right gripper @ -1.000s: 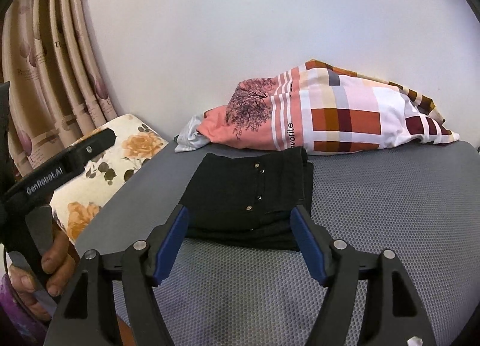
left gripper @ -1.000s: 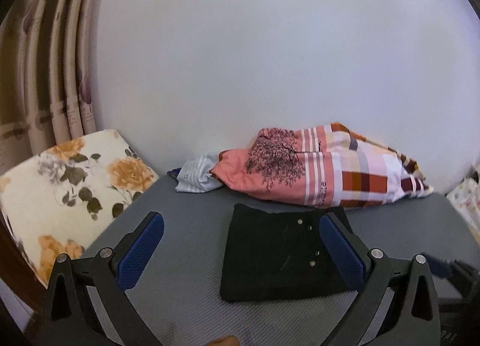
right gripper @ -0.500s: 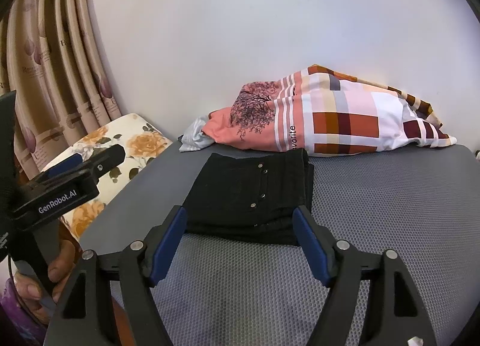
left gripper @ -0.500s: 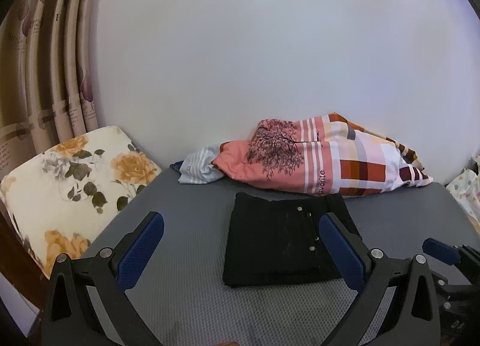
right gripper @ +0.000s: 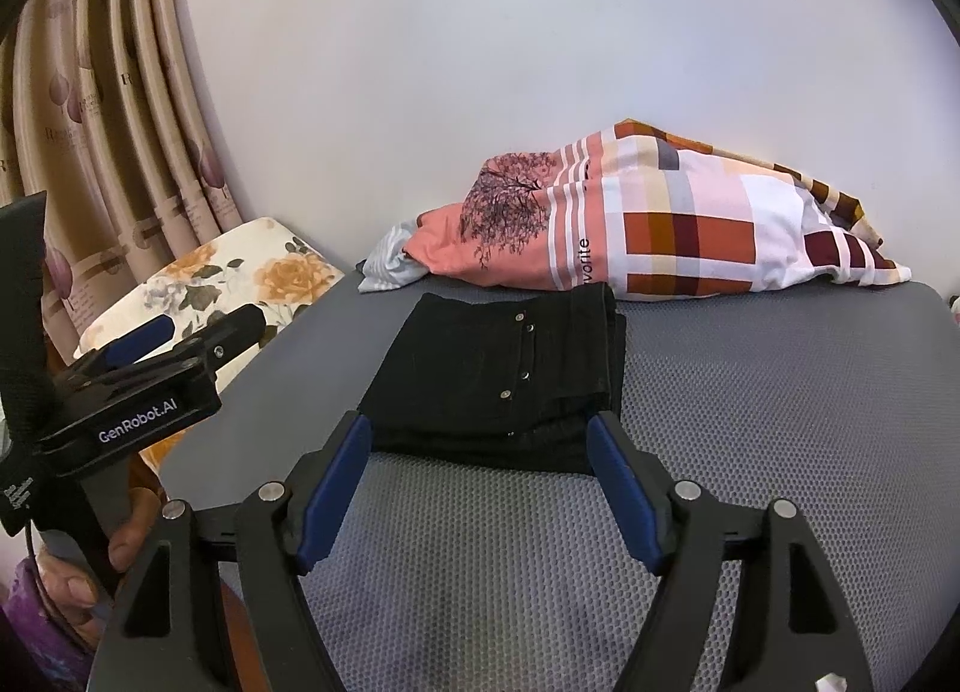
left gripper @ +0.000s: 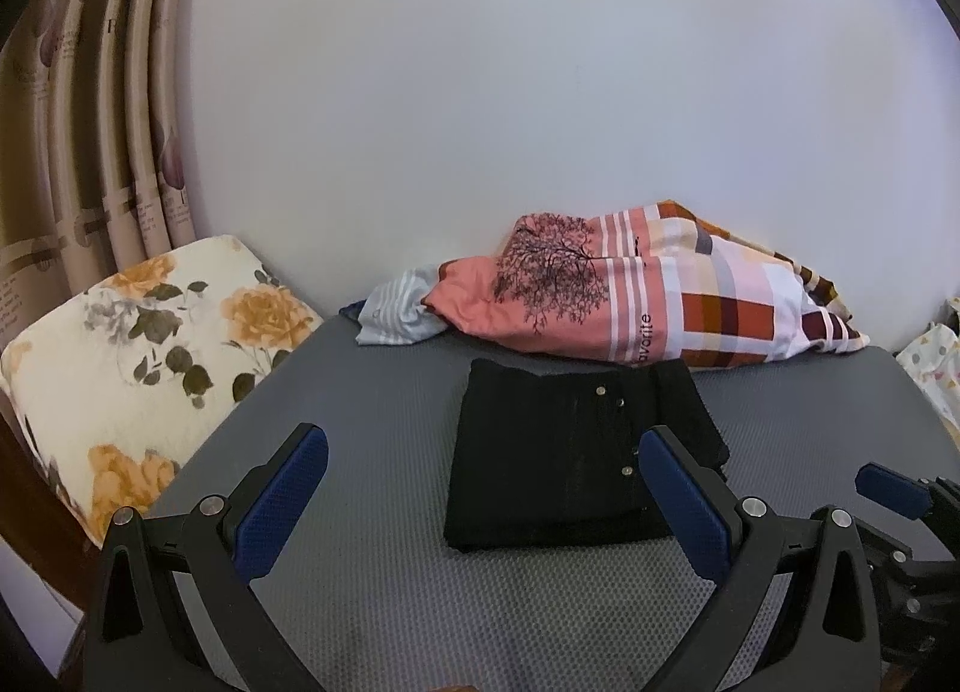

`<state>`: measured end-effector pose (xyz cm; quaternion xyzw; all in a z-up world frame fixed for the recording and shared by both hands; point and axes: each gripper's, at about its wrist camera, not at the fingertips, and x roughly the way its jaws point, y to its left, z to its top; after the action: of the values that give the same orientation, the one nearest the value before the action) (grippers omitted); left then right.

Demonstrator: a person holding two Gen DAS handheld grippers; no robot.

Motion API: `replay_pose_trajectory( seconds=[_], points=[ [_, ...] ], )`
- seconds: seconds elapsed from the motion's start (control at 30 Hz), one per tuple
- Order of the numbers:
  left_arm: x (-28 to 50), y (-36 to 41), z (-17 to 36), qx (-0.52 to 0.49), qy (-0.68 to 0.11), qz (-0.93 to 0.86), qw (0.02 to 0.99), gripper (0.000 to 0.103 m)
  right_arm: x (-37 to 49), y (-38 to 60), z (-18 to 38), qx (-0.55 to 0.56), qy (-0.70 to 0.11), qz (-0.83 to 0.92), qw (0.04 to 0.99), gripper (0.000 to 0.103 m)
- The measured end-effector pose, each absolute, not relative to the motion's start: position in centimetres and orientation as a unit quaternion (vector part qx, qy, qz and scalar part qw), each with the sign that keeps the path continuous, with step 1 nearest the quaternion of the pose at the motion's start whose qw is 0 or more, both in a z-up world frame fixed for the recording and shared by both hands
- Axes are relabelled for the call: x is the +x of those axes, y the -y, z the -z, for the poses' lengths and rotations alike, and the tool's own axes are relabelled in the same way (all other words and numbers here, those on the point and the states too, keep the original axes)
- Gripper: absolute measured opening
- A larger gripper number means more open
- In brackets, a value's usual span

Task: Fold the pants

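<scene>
The black pants (left gripper: 570,464) lie folded into a compact rectangle with small metal studs on top, on the grey mesh mat (left gripper: 360,572). My left gripper (left gripper: 480,437) hovers open in front of the pants' near edge, with nothing between its blue pads. In the right wrist view the same pants (right gripper: 498,374) lie just beyond my right gripper (right gripper: 480,422), which is open and empty over the mat (right gripper: 750,392). The left gripper (right gripper: 156,338) shows at the left there, held by a hand. One blue tip of the right gripper (left gripper: 888,488) shows at the left wrist view's right edge.
A pink plaid bundle of bedding (left gripper: 648,302) and a striped cloth (left gripper: 396,314) lie against the white wall behind the pants. A floral cushion (left gripper: 150,368) sits left of the mat, with curtains (left gripper: 90,122) behind it. More patterned cloth (left gripper: 936,356) is at the far right.
Both grippers stay open and the pants lie still. The left wrist view has tipped down slightly, so the pants sit a bit higher in it.
</scene>
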<state>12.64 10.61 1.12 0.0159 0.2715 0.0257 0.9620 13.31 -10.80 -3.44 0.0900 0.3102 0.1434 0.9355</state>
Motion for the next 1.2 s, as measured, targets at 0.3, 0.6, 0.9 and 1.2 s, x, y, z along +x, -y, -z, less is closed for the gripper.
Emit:
replay_pose_trajectory(
  seconds=[0.3, 0.6, 0.9, 1.2],
  points=[
    [13.2, -10.8, 0.1, 0.015, -0.285, -0.029, 0.958, 0.103, 13.9, 10.6, 4.2, 0.087, -0.321, -0.143, 0.932, 0.073],
    [13.9, -11.1, 1.7, 0.019, -0.298, -0.03, 0.954, 0.103, 14.2, 9.9, 5.1, 0.08, -0.321, -0.12, 0.936, 0.073],
    [14.3, -11.5, 2.8, 0.019, -0.305, -0.031, 0.952, 0.103, 14.1, 9.8, 5.2, 0.076, -0.319, -0.112, 0.938, 0.075],
    [14.5, -11.6, 3.4, 0.019, -0.311, -0.031, 0.95, 0.103, 14.0, 9.8, 5.4, 0.078, -0.322, -0.111, 0.937, 0.075]
  ],
)
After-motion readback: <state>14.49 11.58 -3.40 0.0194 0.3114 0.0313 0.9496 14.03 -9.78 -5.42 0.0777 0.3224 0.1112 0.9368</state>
